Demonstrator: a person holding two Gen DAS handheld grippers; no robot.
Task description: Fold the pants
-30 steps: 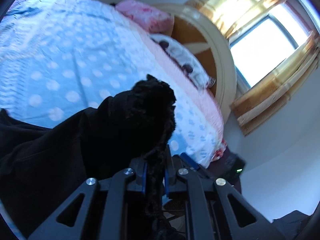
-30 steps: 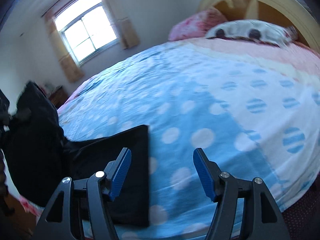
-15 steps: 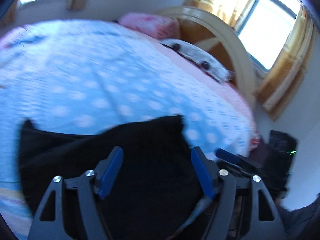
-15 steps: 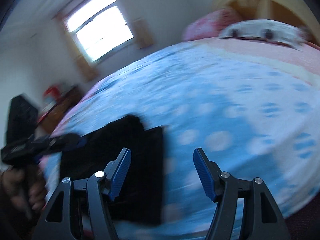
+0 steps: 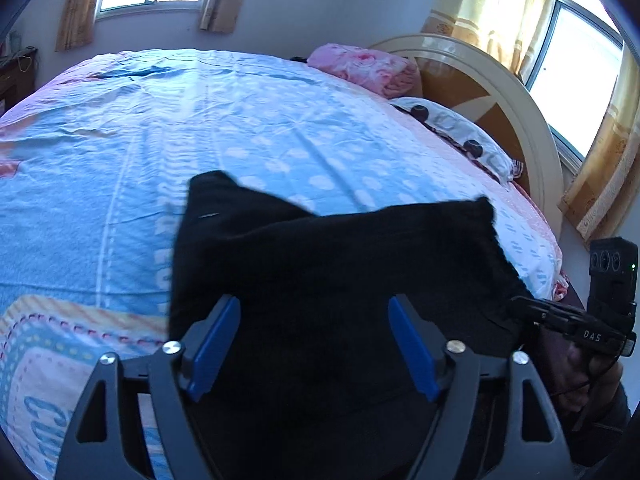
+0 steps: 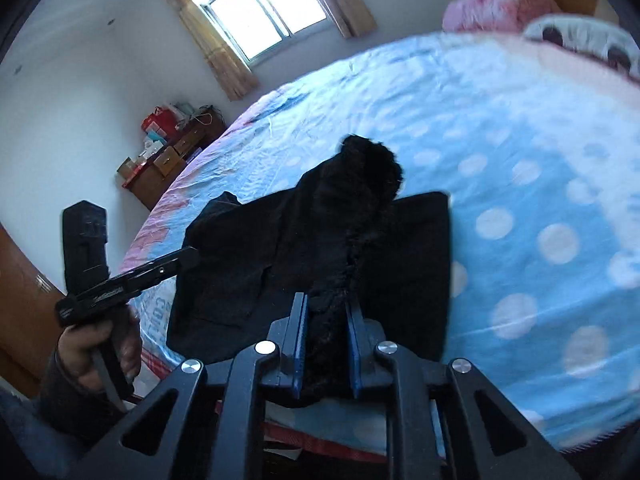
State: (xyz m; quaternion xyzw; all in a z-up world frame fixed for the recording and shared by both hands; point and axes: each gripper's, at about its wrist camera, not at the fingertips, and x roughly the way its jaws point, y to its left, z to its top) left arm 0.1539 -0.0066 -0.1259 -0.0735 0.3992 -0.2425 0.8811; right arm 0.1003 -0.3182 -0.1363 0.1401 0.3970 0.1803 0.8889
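Fingers of right gripper closing, narrow, on a bunched edge of the black pants, fabric plainly between the blue pads: likely a pinch to lift that edge for the next fold. Left gripper opening, fingers wide, nothing pinched, hovering over the cloth. Pants partly folded on the near edge of the bed, one corner raised. Beyond: bare spotted sheet, pink pillow, headboard.
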